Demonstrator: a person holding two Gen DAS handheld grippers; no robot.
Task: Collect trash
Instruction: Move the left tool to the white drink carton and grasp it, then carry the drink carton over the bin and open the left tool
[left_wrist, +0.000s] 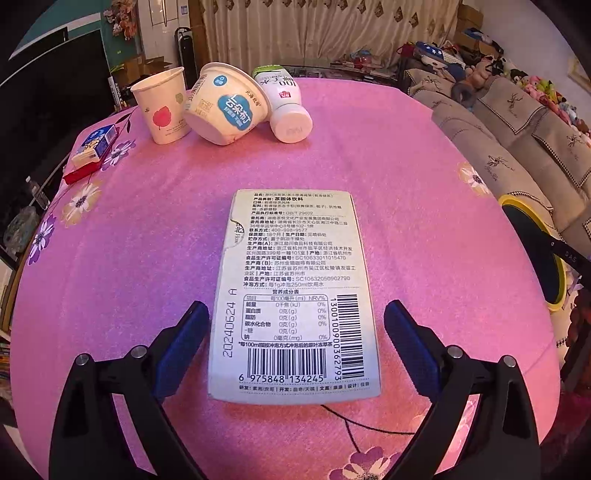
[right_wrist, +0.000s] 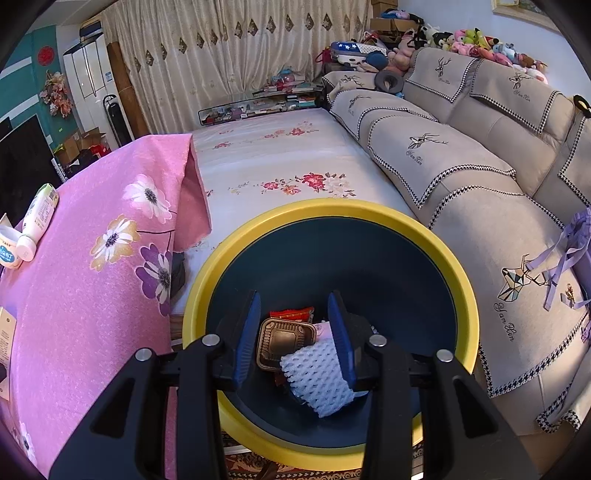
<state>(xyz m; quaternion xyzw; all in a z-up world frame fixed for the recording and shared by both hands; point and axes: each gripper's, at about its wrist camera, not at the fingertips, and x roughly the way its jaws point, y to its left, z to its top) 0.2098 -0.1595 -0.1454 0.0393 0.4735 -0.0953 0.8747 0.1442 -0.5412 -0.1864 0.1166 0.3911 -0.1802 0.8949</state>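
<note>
A flat white carton (left_wrist: 293, 295) with printed text and barcodes lies on the pink cloth. My left gripper (left_wrist: 297, 314) is open, its blue fingers on either side of the carton's near end, apart from it. At the far edge stand a paper cup (left_wrist: 162, 107), a tipped yogurt tub (left_wrist: 225, 105) and a lying white bottle (left_wrist: 282, 105). My right gripper (right_wrist: 293, 332) is open and empty above the yellow-rimmed blue bin (right_wrist: 458, 266). The bin holds a brown tray (right_wrist: 284, 341), white foam netting (right_wrist: 317, 376) and a red wrapper (right_wrist: 291, 314).
A blue and red box (left_wrist: 92, 151) lies at the table's left edge. The bin (left_wrist: 532, 229) stands right of the table, beside a grey sofa (right_wrist: 461, 155). A white flowered surface (right_wrist: 273, 162) lies beyond the bin. A dark screen (left_wrist: 48, 77) stands far left.
</note>
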